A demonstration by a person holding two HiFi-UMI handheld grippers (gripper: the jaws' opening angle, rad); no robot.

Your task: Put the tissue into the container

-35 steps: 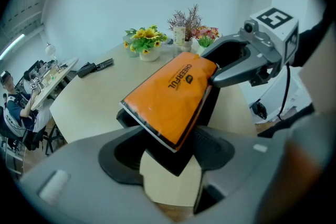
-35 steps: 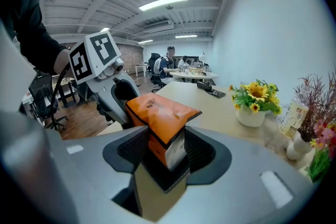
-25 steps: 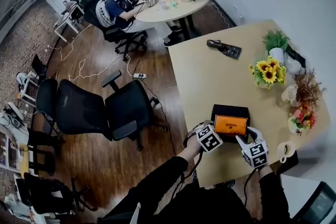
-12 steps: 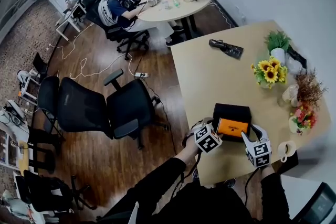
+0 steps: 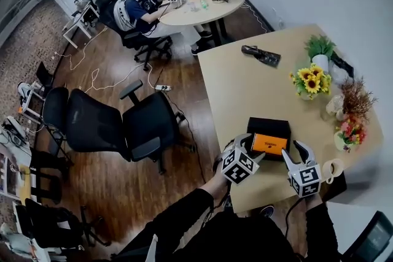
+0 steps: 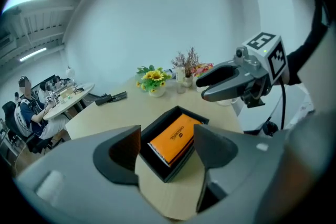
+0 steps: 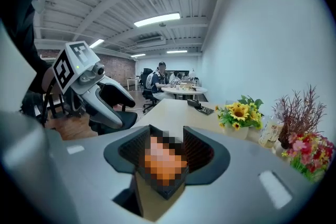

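An orange tissue pack (image 5: 269,143) lies inside the black open container (image 5: 268,126) near the table's front edge. My left gripper (image 5: 252,151) hovers just in front of the container's left corner, and its jaws are open with nothing between them. My right gripper (image 5: 293,153) is off the container's right front side, also open and holding nothing. In the left gripper view the tissue pack (image 6: 176,136) sits in the container (image 6: 159,164) beyond my left gripper (image 6: 168,157), with the right gripper (image 6: 226,81) above it. A mosaic patch covers the pack in the right gripper view, ahead of my right gripper (image 7: 167,157).
A white mug (image 5: 332,169) stands right of my right gripper. Sunflowers (image 5: 310,84), a green plant (image 5: 320,48), dried stems (image 5: 356,99) and pink flowers (image 5: 348,132) line the table's right edge. A black object (image 5: 261,56) lies at the far end. Office chairs (image 5: 123,126) stand to the left.
Both grippers have drawn back from the container toward the table's near edge. The orange pack stays in the container. The left jaws stand wider than before.
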